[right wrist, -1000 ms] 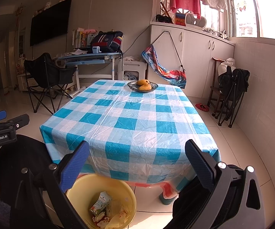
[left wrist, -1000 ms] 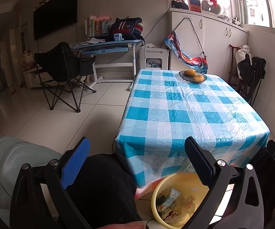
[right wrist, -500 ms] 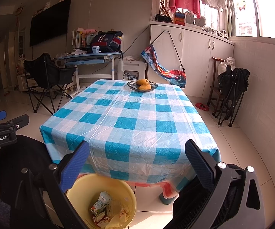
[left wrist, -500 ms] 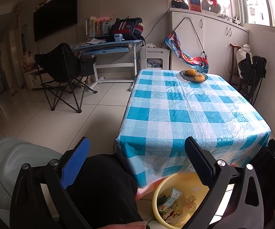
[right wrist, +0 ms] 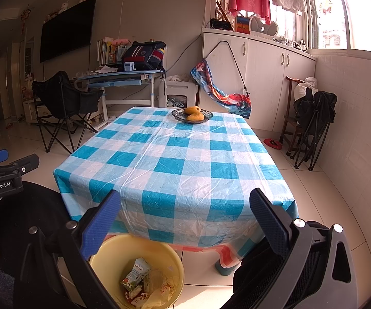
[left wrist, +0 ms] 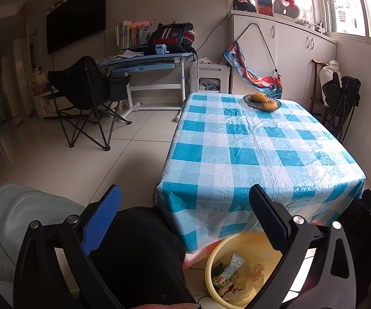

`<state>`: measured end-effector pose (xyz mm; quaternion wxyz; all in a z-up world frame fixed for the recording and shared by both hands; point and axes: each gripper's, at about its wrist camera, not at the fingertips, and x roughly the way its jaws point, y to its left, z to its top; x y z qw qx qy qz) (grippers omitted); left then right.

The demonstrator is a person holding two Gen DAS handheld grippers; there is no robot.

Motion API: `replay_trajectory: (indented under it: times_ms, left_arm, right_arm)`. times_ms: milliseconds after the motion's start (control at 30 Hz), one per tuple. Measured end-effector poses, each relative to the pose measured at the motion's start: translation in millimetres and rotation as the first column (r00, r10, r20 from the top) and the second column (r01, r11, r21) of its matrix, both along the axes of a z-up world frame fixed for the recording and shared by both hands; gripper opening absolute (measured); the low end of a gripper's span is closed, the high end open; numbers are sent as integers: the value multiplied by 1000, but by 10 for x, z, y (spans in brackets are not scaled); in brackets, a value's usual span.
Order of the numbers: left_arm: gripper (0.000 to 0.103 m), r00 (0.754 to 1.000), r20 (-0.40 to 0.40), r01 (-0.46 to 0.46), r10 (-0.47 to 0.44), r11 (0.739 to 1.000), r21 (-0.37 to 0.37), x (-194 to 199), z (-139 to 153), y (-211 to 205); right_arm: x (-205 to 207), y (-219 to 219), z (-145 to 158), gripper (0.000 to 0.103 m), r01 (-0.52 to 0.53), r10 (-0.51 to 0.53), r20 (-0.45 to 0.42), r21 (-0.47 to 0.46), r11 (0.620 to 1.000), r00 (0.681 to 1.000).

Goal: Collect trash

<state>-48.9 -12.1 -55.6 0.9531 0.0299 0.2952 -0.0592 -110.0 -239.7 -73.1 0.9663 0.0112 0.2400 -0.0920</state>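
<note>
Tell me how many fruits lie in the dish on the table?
2. Both orange-yellow fruits lie in the dark dish at the far end of the checked table: one toward the back, one in front, touching it. Another could be hidden behind them.

Blue-and-white checked plastic tablecloth [right wrist: 175, 159] over the table; pale yellow round plastic bin [right wrist: 113, 253] below, printed green-and-white carton [right wrist: 135, 274] inside; dark glass bowl [right wrist: 192, 115] of orange-yellow fruit; blue pads on black fingers [right wrist: 100, 228].
</note>
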Motion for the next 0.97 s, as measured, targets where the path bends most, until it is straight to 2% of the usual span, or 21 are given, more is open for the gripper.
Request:
replay_trajectory:
  times_ms: [300, 567, 767, 967]
  left_arm:
    - [96, 1000, -9, 6, -7, 991, -134, 27, -30, 167]
    - [96, 998, 55, 33, -31, 999, -36, -93, 47, -33]
    - [96, 999, -34, 17, -19, 997, -71, 35, -16, 56]
    - [96, 997, -63, 32, -38, 996, -84, 66, -71, 19]
  right_arm:
    - [3, -2, 4, 96, 0, 0, -2, 2, 1000, 1000]
    - [2, -4, 7, 96, 0, 0, -1, 1, 1000, 1000]
    - [3, -4, 10, 96, 0, 0, -2, 1, 1000, 1000]
    - [7, -4, 13, 96, 0, 0, -2, 2, 1000, 1000]
